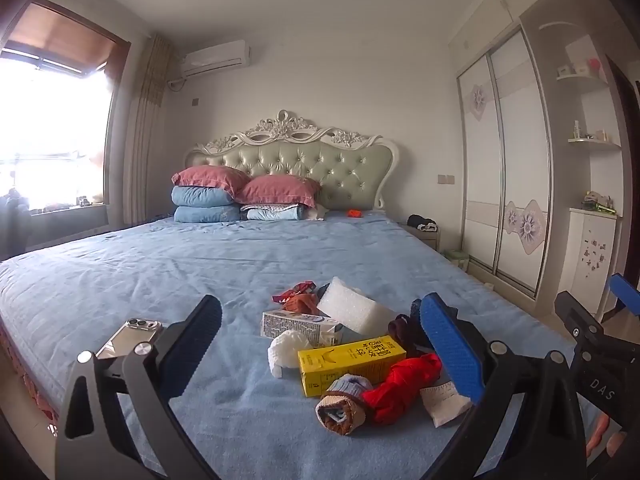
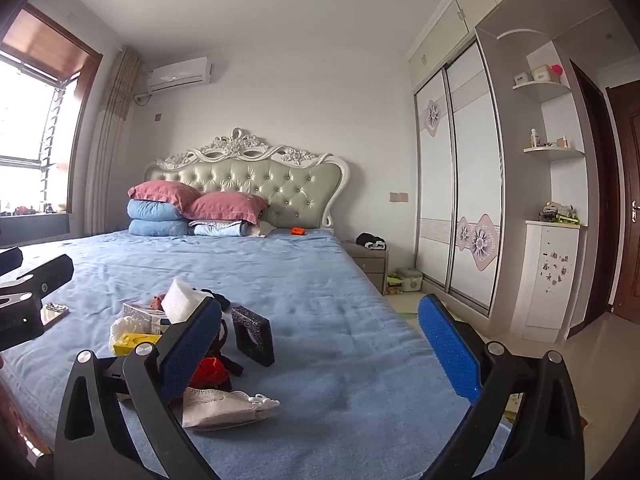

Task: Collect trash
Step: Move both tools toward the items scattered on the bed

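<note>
We hold both grippers spread wide and empty above the foot of the bed (image 1: 120, 264). The trash pile sits straight ahead of our left gripper (image 1: 320, 344), the yellow carton (image 1: 352, 364) lying crosswise between its fingers' line of sight. From our right gripper (image 2: 320, 344) the pile lies off to the left, so the left looks nearer for the first pick.
</note>
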Tool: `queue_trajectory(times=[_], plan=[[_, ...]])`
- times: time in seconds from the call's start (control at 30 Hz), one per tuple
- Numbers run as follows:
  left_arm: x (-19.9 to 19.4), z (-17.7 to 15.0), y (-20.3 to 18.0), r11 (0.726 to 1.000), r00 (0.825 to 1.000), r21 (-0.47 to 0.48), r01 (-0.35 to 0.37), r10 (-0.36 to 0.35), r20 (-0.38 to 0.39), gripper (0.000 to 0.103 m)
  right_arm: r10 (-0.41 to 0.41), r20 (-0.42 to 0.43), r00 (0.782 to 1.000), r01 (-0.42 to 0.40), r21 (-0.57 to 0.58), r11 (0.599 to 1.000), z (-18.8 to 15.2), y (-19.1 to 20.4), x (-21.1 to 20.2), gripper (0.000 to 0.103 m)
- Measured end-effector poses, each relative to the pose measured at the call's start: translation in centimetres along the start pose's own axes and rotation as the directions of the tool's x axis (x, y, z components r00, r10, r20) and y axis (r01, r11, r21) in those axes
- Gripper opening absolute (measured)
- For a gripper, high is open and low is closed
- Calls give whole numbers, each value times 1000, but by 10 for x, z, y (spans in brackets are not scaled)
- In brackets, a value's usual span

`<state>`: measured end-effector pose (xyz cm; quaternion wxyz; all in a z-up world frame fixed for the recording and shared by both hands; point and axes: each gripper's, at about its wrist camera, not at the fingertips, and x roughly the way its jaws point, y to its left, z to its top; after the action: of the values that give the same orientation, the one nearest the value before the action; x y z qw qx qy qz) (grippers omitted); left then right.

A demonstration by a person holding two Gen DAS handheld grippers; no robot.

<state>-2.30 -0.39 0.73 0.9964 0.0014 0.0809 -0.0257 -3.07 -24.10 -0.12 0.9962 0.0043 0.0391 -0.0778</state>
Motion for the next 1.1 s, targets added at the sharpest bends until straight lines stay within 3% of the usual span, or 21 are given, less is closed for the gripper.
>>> queue_trajectory(times=[0.6,1.1], plan=[[6,-6,-5,1000,1000,1,17,-17,-26,99,-41,-9,999,41,1,999,-7,-3,0,95],[10,-12,-11,999,999,23,28,-27,-34,99,-21,-39,999,22,10,1000,-9,-6,5,95]])
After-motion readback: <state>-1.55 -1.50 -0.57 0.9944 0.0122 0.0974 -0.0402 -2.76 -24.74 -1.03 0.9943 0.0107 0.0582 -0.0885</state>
